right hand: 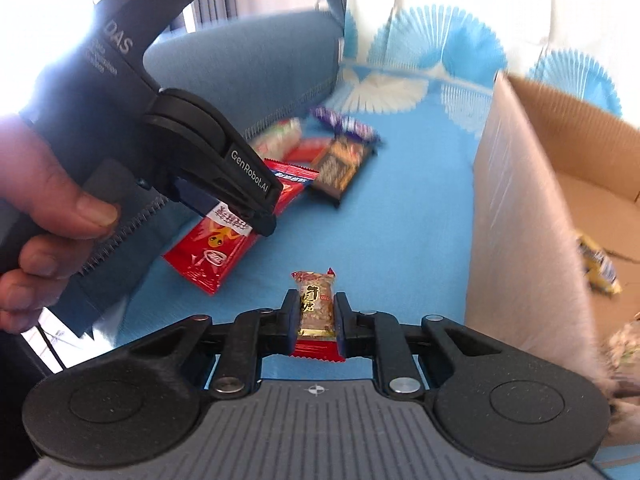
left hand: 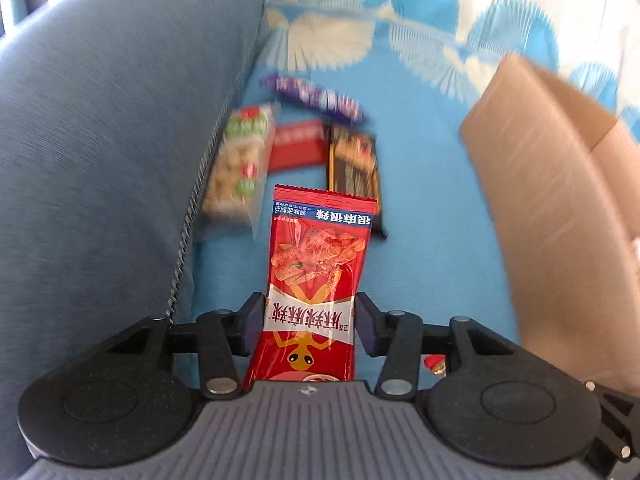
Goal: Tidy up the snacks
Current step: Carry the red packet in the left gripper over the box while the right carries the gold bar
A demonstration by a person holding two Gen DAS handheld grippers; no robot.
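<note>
Through my left wrist camera, my left gripper [left hand: 310, 322] is clamped on a long red foil snack packet with an orange lizard figure [left hand: 314, 280], gripped across its lower half, so most of its length sticks out past the pads. I judge that the glossy, floppy film could slide or droop out if I swing it quickly towards the open brown cardboard box [left hand: 552, 200] on the right. Far ahead on the blue patterned cover [left hand: 432, 216] lie a purple wrapper [left hand: 316, 98], a pale peanut bag [left hand: 236, 164], a flat red packet [left hand: 298, 146] and a dark brown packet [left hand: 354, 164], blurred and overlapping.

Through my right wrist camera, my right gripper [right hand: 317, 316] is closed on a small red-ended candy with a gold-brown middle [right hand: 316, 312], pinched by its sides just left of the box wall [right hand: 520, 208]. The box's tall near edge could catch the candy or my fingers if I come in low. A yellow wrapper [right hand: 598, 268] already lies inside.
</note>
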